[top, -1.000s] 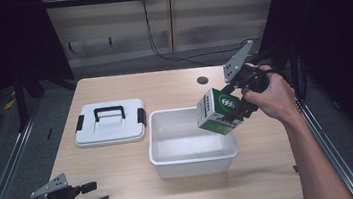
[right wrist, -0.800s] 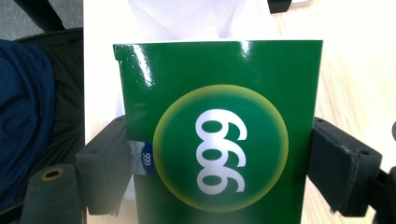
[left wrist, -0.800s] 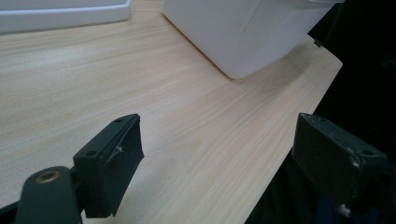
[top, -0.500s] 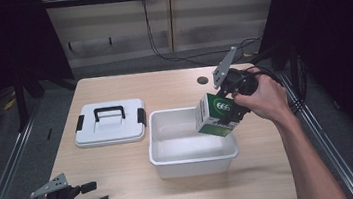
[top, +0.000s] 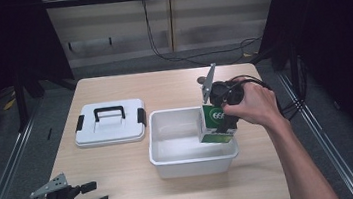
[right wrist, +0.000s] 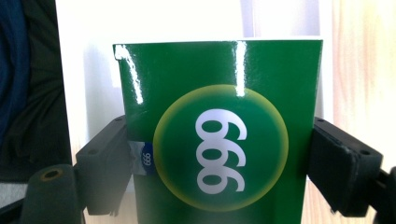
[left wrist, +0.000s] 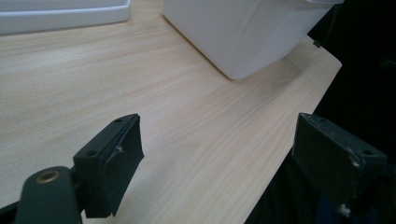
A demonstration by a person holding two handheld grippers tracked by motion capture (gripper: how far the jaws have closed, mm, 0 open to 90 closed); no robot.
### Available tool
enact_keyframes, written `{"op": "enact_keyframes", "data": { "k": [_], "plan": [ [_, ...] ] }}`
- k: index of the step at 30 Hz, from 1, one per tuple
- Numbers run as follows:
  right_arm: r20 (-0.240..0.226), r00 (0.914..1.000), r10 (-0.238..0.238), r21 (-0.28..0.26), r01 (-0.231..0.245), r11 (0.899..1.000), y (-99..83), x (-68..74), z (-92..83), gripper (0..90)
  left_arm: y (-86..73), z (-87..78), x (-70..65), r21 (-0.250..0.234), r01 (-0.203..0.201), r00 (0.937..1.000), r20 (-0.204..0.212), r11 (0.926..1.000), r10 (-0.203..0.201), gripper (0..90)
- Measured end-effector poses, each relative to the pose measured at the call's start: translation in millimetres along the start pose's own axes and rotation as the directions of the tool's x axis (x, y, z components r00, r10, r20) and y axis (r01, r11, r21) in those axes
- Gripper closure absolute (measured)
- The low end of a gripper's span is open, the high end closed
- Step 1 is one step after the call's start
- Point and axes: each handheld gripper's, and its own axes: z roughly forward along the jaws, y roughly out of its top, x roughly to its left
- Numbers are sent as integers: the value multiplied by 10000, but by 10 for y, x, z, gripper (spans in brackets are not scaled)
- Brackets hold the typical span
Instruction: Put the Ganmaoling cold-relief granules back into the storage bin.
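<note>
- Since the earlier frames, the right gripper has carried the green box down and leftward, from above the far right corner of the white bin to inside its right end.
- Right jaws are pinching the green box by two opposite sides; in the right gripper view the box sits squarely between both pads, its round yellow-edged emblem with white numerals facing the camera.
- Whether the box's bottom touches the bin floor cannot be told.
- Left gripper rests at the table's near left corner, jaws spread wide with nothing between them, above bare wood.
- Count: one green box, one white bin, one white lid with a black handle lying flat just left of the bin, and two grippers.
</note>
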Motion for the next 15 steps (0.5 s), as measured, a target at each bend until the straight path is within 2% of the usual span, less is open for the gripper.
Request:
{"op": "enact_keyframes", "data": {
  "k": [6, 7, 9, 10, 15],
  "plan": [
    [-45, 9999, -153, 298, 154, 9994, 53, -15, 93, 160, 0, 0, 2, 17, -25, 10000, -16, 10000, 25, 160],
    [-41, 9999, -146, 573, 148, 9982, 68, -23, 141, 161, -1, 1, 1, 14, -11, 10000, -2, 10000, 11, 160],
    [-65, 9999, -135, 736, 140, 9972, 77, -26, 160, 160, 0, 4, 2, 10, -19, 10000, -7, 10000, 19, 160],
    [-166, 9995, -270, 847, 283, 9960, 94, -31, 204, 160, 0, 3, -1, 0, -29, 10000, 14, 10000, 29, 160],
    [-148, 9993, -344, 1095, 359, 9933, 121, -35, 266, 160, -1, 5, 1, 4, -11, 10000, 8, 10000, 11, 160]
  ]
}}
